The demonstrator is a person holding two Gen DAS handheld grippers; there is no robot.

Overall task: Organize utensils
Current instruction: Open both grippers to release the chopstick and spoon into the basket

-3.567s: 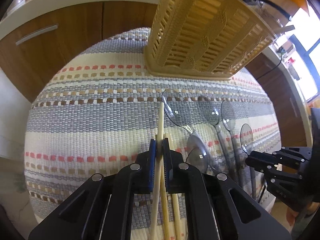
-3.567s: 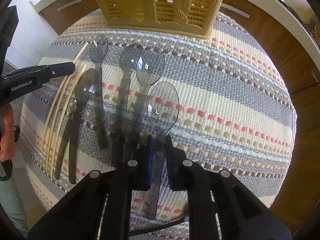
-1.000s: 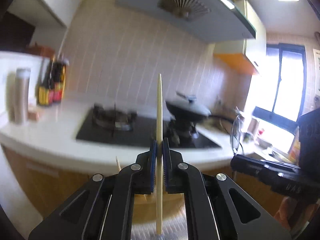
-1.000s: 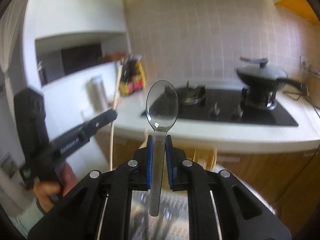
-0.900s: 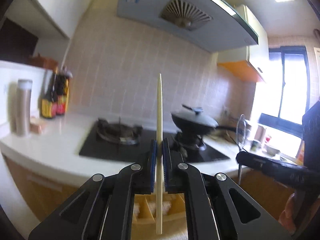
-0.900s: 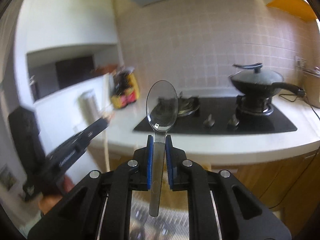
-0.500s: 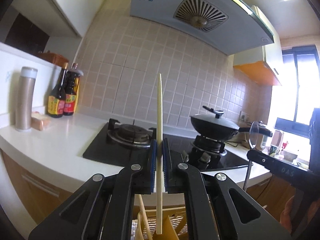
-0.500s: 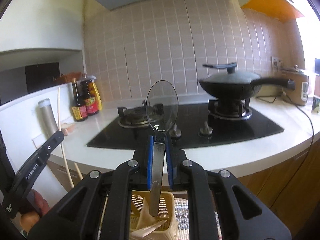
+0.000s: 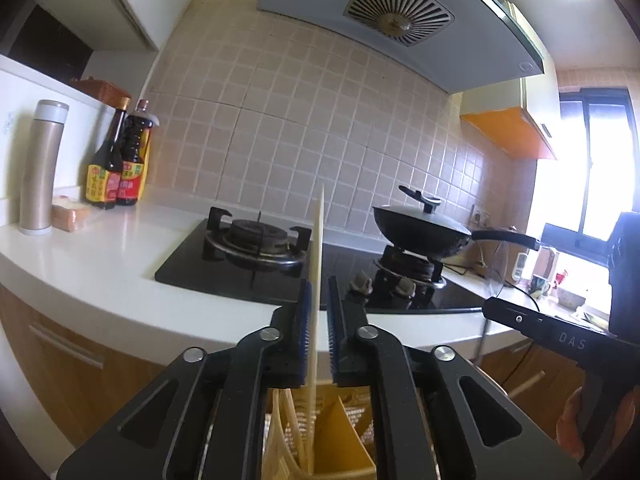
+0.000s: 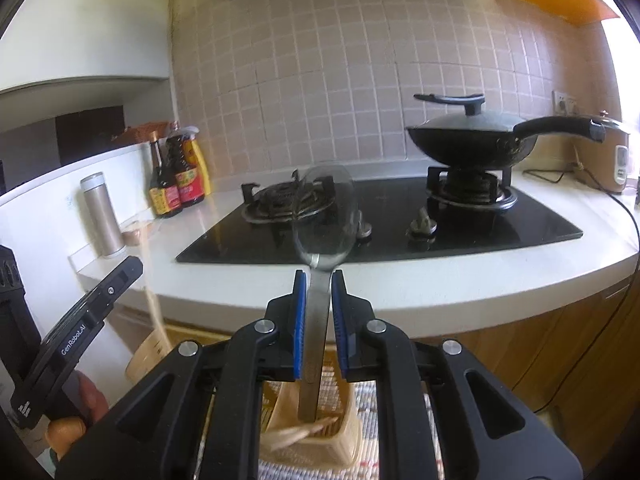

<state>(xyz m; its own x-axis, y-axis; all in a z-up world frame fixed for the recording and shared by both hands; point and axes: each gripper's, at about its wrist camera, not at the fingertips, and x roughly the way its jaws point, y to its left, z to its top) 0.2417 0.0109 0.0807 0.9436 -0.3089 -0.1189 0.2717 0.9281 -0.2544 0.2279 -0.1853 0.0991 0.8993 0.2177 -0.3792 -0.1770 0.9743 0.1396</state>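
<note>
Over the basket (image 10: 316,436), both grippers' jaws stand parted: left (image 9: 319,328) around 1 chopstick (image 9: 318,264), right (image 10: 320,320) around 1 spoon (image 10: 324,216).

Wok (image 9: 420,230) right of bottles (image 9: 118,164)

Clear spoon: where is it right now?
In the right wrist view the clear spoon stands bowl-up between the right hand-held gripper pads, handle tip over the yellow basket.

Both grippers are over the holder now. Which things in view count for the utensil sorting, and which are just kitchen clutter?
Job:
- left gripper with pale wooden chopstick
- right gripper with clear plastic spoon
- yellow slotted plastic utensil holder

Clutter:
- black lidded wok
- dark sauce bottles
- metal thermos flask
- black gas hob
</note>
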